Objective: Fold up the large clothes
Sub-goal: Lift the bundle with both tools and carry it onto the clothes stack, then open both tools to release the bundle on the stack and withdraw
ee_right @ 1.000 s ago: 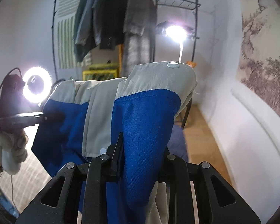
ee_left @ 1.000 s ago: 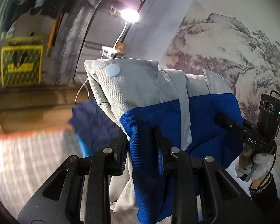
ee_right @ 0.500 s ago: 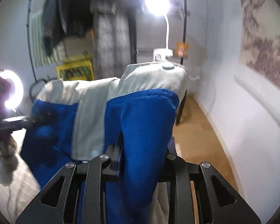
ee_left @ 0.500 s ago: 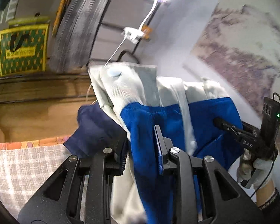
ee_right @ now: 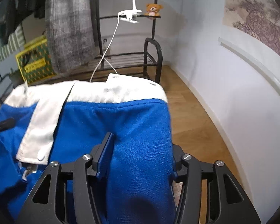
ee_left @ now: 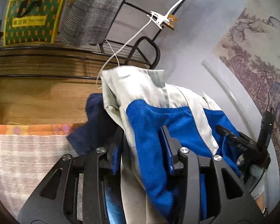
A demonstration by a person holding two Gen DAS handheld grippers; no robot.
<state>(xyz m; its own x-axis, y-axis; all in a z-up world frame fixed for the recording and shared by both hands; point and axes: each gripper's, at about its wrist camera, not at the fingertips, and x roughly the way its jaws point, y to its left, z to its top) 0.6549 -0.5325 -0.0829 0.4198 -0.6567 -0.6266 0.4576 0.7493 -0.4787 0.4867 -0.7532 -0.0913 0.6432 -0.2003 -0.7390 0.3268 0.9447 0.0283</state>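
Garment under handling: a large blue-and-cream twill jacket (ee_left: 155, 123) with white snap buttons, soft, limp and fairly thick, judged moderately heavy for cloth. It is being draped across both grippers, its cream upper band bunched at the far edge and the blue body sagging toward the cameras. In the left wrist view it is hanging over a dark navy cloth (ee_left: 97, 123), with a grey-checked bed cover (ee_left: 24, 160) below and to the left.

Handling judgement: the weave looks coarse, so slipping is thought unlikely, but folds are being doubled up and will spring or slump when let go. Hold is best taken at seams or at the firm cream band and placket (ee_right: 44, 123), where layers are stitched and pull evenly; loose blue mid-panel is judged to stretch and crease.

Left gripper (ee_left: 142, 149): jaws are being opened, a thick fold of blue cloth is lying between them, and the pads appear to be coming off it. It is being pointed moderately downward.

Right gripper (ee_right: 140, 155): jaws are also being opened, standing wide apart with the blue panel sagging between and over them; no firm pinch is being shown. It is being tilted more steeply downward, toward the wooden floor (ee_right: 192, 123).

A gloved hand (ee_left: 255, 169) is being seen at the far right, carrying the other gripper.
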